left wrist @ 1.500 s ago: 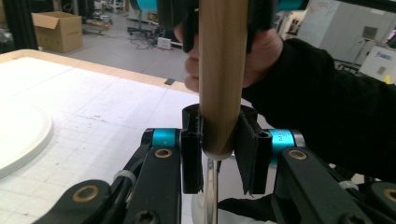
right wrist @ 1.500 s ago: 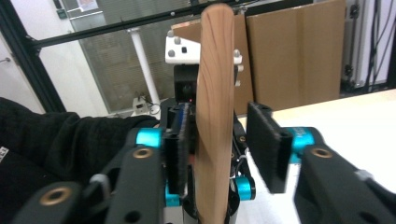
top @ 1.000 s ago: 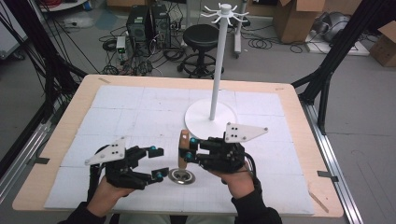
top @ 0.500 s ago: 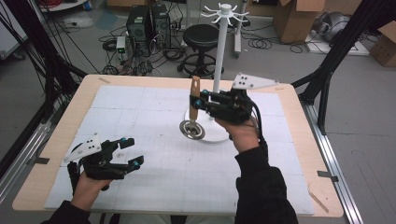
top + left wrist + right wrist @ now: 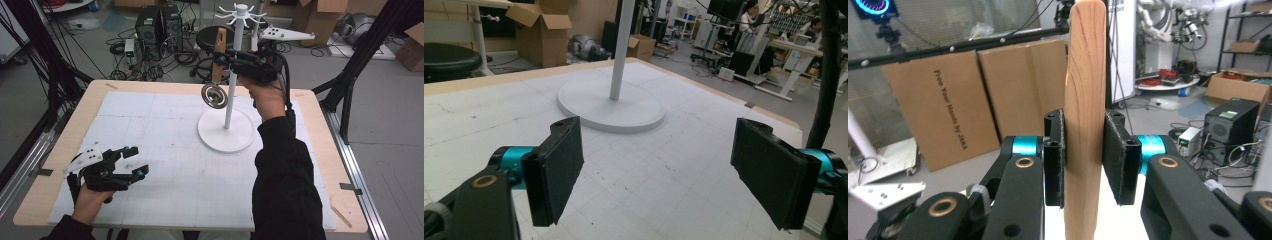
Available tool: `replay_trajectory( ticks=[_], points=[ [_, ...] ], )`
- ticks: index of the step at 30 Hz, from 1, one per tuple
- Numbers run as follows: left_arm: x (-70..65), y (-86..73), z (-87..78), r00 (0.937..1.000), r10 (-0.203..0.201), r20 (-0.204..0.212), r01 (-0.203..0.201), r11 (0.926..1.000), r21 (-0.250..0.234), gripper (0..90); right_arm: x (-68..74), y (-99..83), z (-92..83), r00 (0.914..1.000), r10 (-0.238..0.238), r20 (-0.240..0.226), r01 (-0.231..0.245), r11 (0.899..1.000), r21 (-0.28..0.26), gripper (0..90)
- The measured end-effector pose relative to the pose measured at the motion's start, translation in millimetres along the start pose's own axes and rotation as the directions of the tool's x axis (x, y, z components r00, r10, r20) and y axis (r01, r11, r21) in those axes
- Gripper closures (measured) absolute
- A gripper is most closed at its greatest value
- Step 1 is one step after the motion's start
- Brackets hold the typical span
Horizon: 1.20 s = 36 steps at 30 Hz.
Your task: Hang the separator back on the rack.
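Note:
My right gripper [image 5: 222, 59] is shut on the wooden handle [image 5: 218, 52] of a utensil, held high beside the pole of a white hook stand [image 5: 232, 80]. The handle stands upright and the utensil's round metal head [image 5: 215, 95] hangs below it, left of the pole. In the right gripper view the pads clamp the handle [image 5: 1085, 100] from both sides. My left gripper [image 5: 136, 161] rests low near the table's front left. Its jaws have just been opening and stand wide in the left gripper view [image 5: 664, 175], with nothing between them.
A white gridded mat [image 5: 165, 150] covers the wooden table [image 5: 320, 150]. The stand's round base [image 5: 225, 137] sits at the mat's centre back, and its hooks [image 5: 241, 11] spread at the top. A stool [image 5: 210, 37], computers and cardboard boxes stand behind the table.
My right hand has lifted the utensil from the table's front up and back to the stand's pole. My left gripper has moved left toward the front corner and opened wider.

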<state>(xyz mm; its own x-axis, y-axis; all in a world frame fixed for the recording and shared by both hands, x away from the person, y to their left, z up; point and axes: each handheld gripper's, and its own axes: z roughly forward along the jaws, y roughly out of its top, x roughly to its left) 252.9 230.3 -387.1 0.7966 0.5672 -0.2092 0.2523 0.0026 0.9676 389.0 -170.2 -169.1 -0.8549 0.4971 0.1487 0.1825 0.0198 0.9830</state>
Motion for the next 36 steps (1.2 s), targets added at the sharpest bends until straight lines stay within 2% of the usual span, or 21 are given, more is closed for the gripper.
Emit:
replay_trajectory(
  ticks=[6,12,13,16,21,23,28,30,32,36],
  points=[
    [-1.6,0.8,-1.2,0.9999,-0.006,0.012,0.006,0.9999,-0.011,21.5,-11.8,7.9,3.6,0.9994,0.03,0.017,-0.03,0.999,-0.018,72.6],
    [-0.3,1.2,-3.3,0.9999,-0.014,0.008,0.014,0.9997,-0.018,21.4,-26.8,3.7,6.9,0.9945,0.093,0.049,-0.091,0.995,-0.032,72.6],
    [0.0,1.2,-3.6,0.9999,-0.013,0.007,0.013,0.9997,-0.018,21.5,-28.0,2.8,7.7,0.9943,0.09,0.057,-0.089,0.996,-0.025,72.5],
    [0.8,0.8,-4.0,0.9999,-0.016,0.003,0.016,0.9998,-0.014,21.5,-27.6,1.7,8.1,0.9937,0.088,0.069,-0.087,0.996,-0.025,72.5],
    [1.8,0.3,-5.5,0.9998,-0.022,0.0,0.022,0.9997,-0.014,21.7,-20.2,-2.0,3.9,0.9884,0.078,0.13,-0.074,0.997,-0.038,70.1],
    [2.7,0.2,-6.3,0.9998,-0.021,-0.005,0.021,0.9997,-0.013,21.7,-16.2,-5.0,0.5,0.9837,0.063,0.168,-0.063,0.998,-0.01,60.2],
    [5.7,-1.9,-8.7,0.9992,-0.037,-0.014,0.037,0.9991,-0.02,21.7,-10.3,-25.6,-14.6,0.975,0.071,0.21,-0.073,0.997,0.002,51.2],
    [6.4,-2.2,-9.2,0.999,-0.041,-0.02,0.041,0.9989,-0.023,21.6,-6.9,-42.9,-29.3,0.9689,0.057,0.241,-0.062,0.998,0.014,44.9],
    [6.6,-2.3,-9.2,0.9988,-0.045,-0.021,0.044,0.9986,-0.029,21.5,-6.1,-47.4,-33.3,0.9689,0.054,0.242,-0.06,0.998,0.017,43.5],
    [7.7,-3.3,-9.3,0.9986,-0.043,-0.032,0.042,0.9987,-0.03,21.2,2.0,-74.1,-54.4,0.9634,0.007,0.268,-0.017,0.999,0.035,33.2]
  ],
)
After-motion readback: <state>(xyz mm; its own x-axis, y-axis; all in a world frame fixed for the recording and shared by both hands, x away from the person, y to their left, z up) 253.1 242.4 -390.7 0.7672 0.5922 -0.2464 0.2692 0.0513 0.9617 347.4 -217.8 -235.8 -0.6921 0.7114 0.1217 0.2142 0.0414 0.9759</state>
